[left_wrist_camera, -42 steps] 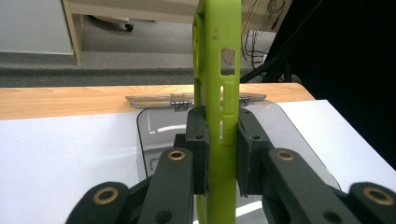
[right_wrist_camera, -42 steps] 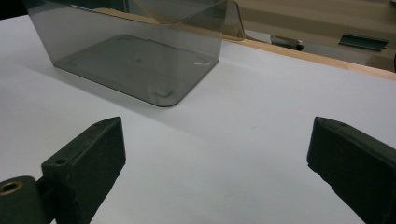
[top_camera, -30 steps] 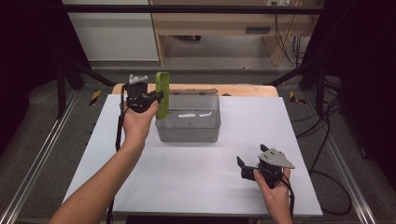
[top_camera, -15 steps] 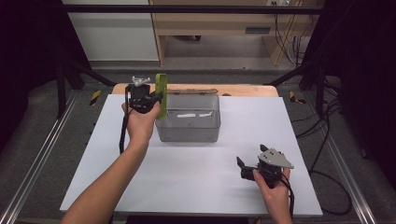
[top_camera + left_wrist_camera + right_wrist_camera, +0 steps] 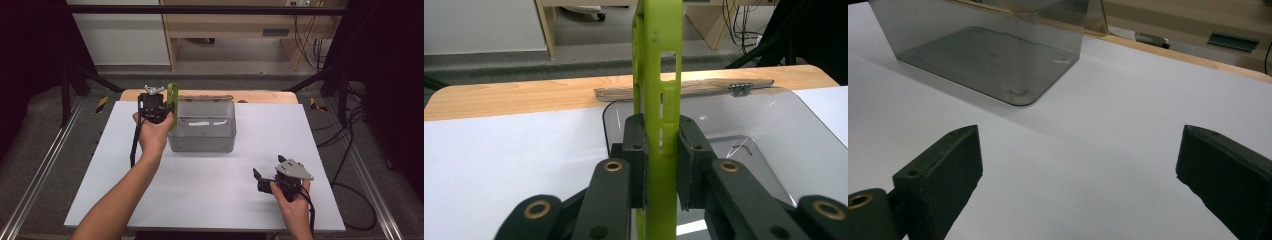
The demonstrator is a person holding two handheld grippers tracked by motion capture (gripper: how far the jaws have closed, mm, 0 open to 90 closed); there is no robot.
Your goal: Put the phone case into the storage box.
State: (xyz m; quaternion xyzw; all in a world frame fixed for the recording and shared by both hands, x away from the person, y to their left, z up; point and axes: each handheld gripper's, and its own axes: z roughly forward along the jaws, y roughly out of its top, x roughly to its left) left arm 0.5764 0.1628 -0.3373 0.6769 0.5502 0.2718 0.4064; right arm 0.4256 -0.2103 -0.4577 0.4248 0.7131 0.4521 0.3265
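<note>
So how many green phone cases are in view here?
1: the green phone case stands on edge, clamped in the left gripper at the left end of the clear box. None appears hidden.

Your left gripper (image 5: 165,107) has a black body topped by a small grey 3-cornered plate, with a black cable trailing from it. Its 2 black jaws (image 5: 661,160) end in flat rectangular pads, each with a small screw hole; the linkage arms behind them carry brass-coloured pivot bushings. Your right gripper (image 5: 258,176) is also black, with a larger grey 3-cornered plate and its own black cable. Both forearms are bare, without sleeves.
</note>
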